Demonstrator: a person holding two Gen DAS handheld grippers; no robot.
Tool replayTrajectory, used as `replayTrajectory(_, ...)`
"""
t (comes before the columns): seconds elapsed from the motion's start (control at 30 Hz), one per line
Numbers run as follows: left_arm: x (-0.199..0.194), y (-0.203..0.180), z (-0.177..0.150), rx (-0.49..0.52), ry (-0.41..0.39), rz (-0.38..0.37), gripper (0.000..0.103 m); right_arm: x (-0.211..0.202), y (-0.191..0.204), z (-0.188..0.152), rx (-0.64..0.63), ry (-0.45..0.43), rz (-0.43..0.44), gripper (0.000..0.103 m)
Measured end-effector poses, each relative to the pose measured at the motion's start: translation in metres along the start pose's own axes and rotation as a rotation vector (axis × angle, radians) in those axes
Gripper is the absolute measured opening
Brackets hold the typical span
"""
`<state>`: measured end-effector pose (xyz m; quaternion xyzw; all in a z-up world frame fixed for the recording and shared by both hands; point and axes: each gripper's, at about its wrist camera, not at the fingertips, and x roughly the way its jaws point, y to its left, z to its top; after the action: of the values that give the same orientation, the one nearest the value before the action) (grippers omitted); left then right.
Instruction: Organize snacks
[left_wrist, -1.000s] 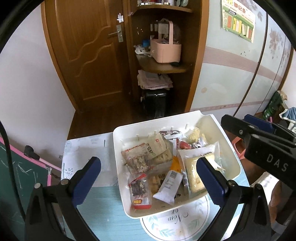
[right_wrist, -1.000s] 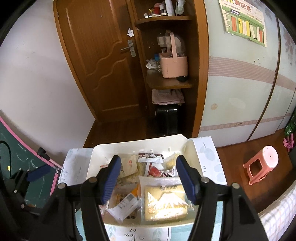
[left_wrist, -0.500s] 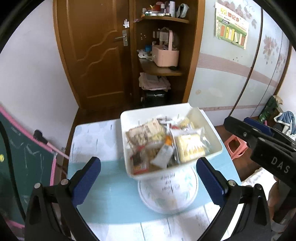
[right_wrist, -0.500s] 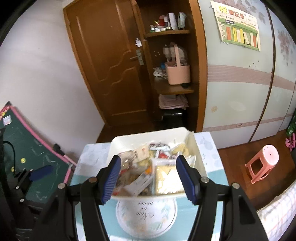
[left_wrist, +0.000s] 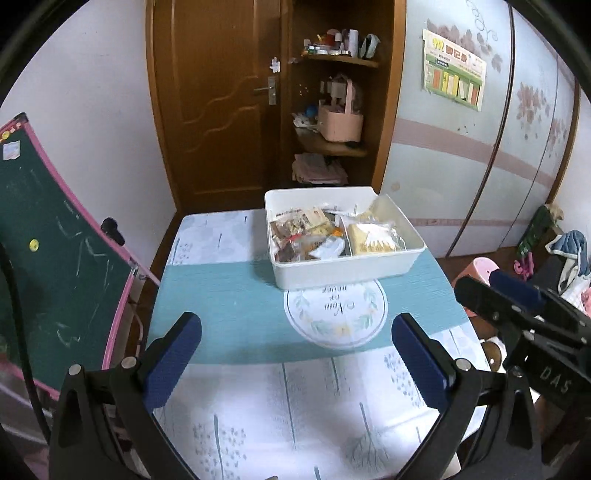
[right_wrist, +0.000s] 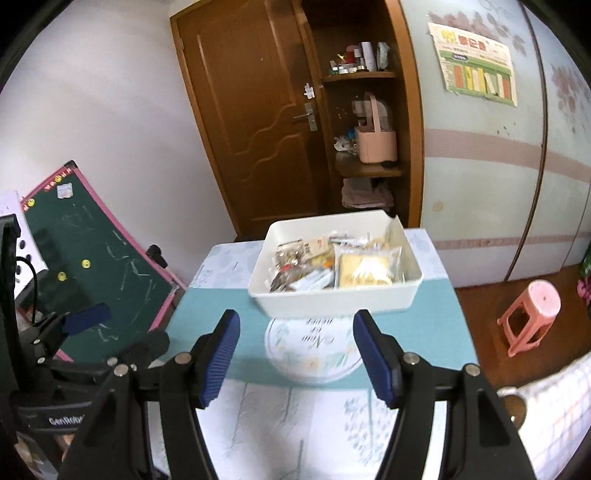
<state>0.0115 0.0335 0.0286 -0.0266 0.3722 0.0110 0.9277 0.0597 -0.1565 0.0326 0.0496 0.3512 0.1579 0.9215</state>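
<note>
My left claw (left_wrist: 295, 365) is spread wide with nothing in it, and my right claw (right_wrist: 295, 354) is empty too, its jaws opening. The white bin (left_wrist: 343, 267) of snack packets (left_wrist: 373, 238) sits mid-frame on the table (left_wrist: 229, 302), beyond both claws.

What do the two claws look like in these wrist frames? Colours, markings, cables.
Both match: black plastic frames with silver pivot screws and two fingers faced with ribbed dark-blue pads. The left claw has a black cable running past on its left side. Seen from the left wrist, the right claw shows white "DAS" lettering on its body. From the right wrist, the left unit carries white "GenRobo" text, cut off.
</note>
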Motion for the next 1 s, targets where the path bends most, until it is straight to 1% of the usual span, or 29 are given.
replayTrajectory(0.1,-0.015,-0.005,-0.012,0.008,-0.030,0.028,0.102,-0.010,0.000,-0.013,0.037,0.002,-0.012,0.065)
replayTrajectory(0.2,-0.028,-0.008,-0.021,0.005,-0.086,0.083,0.102,-0.019,-0.003,-0.027,0.076,0.002,-0.026,0.065)
replayTrajectory(0.33,-0.034,-0.006,-0.026,-0.020,-0.107,0.102,0.102,-0.029,-0.006,-0.043,0.122,0.005,-0.045,0.066)
replayTrajectory(0.4,-0.033,-0.006,-0.027,-0.024,-0.095,0.104,0.102,-0.031,-0.003,-0.048,0.110,0.006,-0.050,0.066)
replayTrajectory(0.5,-0.026,-0.009,-0.029,-0.019,-0.064,0.073,0.102,-0.033,0.003,-0.052,0.075,0.001,-0.074,0.066)
replayTrajectory(0.57,-0.021,-0.010,-0.031,-0.016,-0.043,0.087,0.102,-0.033,0.006,-0.054,0.060,-0.002,-0.085,0.066)
replayTrajectory(0.6,-0.019,-0.010,-0.032,-0.019,-0.034,0.081,0.102,-0.033,0.006,-0.054,0.058,-0.004,-0.088,0.066)
replayTrajectory(0.67,-0.015,-0.007,-0.032,-0.035,-0.010,0.066,0.102,-0.033,0.006,-0.053,0.058,-0.007,-0.085,0.066)
replayTrajectory(0.77,-0.009,-0.005,-0.034,-0.045,0.015,0.068,0.102,-0.030,0.006,-0.054,0.056,0.008,-0.081,0.066)
replayTrajectory(1.0,-0.003,-0.001,-0.037,-0.054,0.041,0.071,0.102,-0.023,0.006,-0.053,0.054,0.035,-0.069,0.066)
